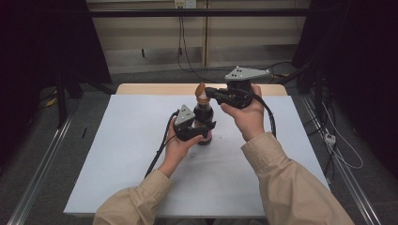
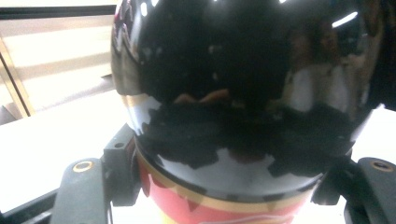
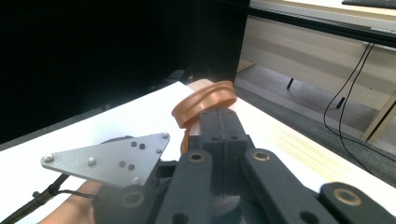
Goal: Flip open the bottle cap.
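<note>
High view: one white mat (image 1: 141, 154) covers most of one wooden table (image 1: 155, 88), and a bare wood strip shows along the far edge. One dark bottle (image 1: 202, 115) stands upright near the mat's middle, slightly toward the far side. There is wide bare mat to its left, right and near side, less room behind it. The left gripper (image 1: 206, 129) comes in low from the bottle's left, jaws closed tight around the lower body. The right gripper (image 1: 207, 92) sits higher, level, reaching from the right to the bottle top, where the brown cap (image 1: 201, 93) hangs tilted. Two hands, two beige sleeves, two grey plates, one cable per gripper.

Left gripper view: the bottle (image 2: 243, 84) is glossy black and very close, with a red and gold label band below, which the high view does not resolve. Both jaws press its sides. The white mat (image 2: 42, 149) runs on either side.

Right gripper view: the right gripper (image 3: 219, 119) has its jaws fully together, pinching the copper-brown cap (image 3: 205, 102), which is open and tipped up like a ring. Whether the cap is attached to the bottle I can't tell. The left gripper's grey plate (image 3: 109, 158) sits below left. The wood edge of the table (image 3: 289, 140) is close on the right, with floor beyond.
</note>
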